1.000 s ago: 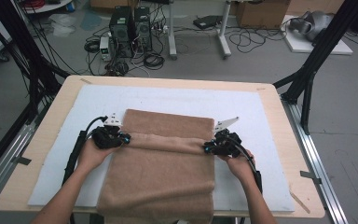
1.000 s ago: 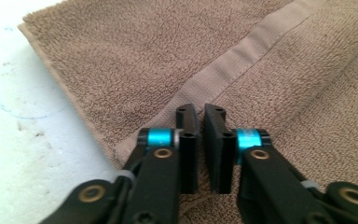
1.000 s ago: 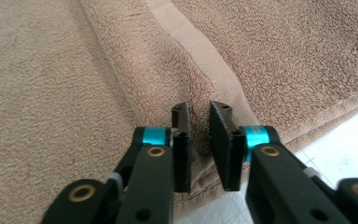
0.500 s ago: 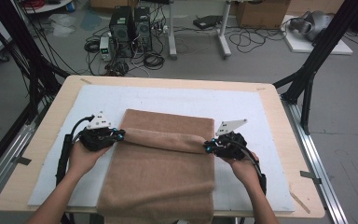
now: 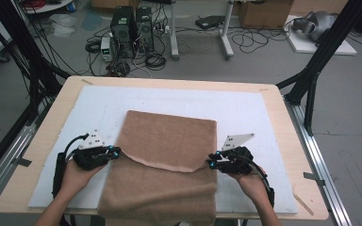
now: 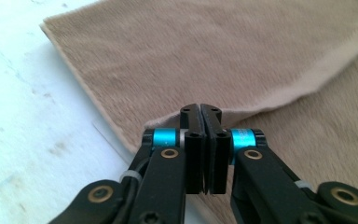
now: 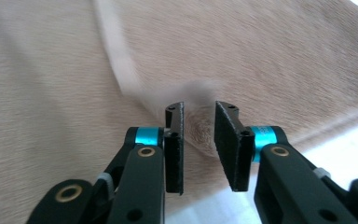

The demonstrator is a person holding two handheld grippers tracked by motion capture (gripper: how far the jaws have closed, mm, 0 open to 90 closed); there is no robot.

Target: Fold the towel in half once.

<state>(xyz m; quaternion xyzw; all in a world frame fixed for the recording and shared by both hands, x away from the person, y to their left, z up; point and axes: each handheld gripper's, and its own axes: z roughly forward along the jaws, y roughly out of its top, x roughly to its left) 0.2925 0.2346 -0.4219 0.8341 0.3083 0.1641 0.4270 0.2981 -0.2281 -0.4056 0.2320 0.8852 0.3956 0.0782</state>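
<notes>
Grey floor (image 5: 353, 108); tangled cables (image 5: 151, 59), computer towers (image 5: 132, 23), black frame struts (image 5: 320, 56) beyond wooden table (image 5: 273, 101).

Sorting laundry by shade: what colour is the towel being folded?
Light brown, a plain tan with a paler hem; the towel shows best in the high view.

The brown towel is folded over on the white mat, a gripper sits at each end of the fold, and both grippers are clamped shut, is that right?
Not quite. The left gripper is shut, but the right gripper has a clear gap between its jaws, which have just been opening, as the right gripper view shows. The rest holds: the brown towel lies folded over on the white mat with a gripper at each end of the fold.
</notes>
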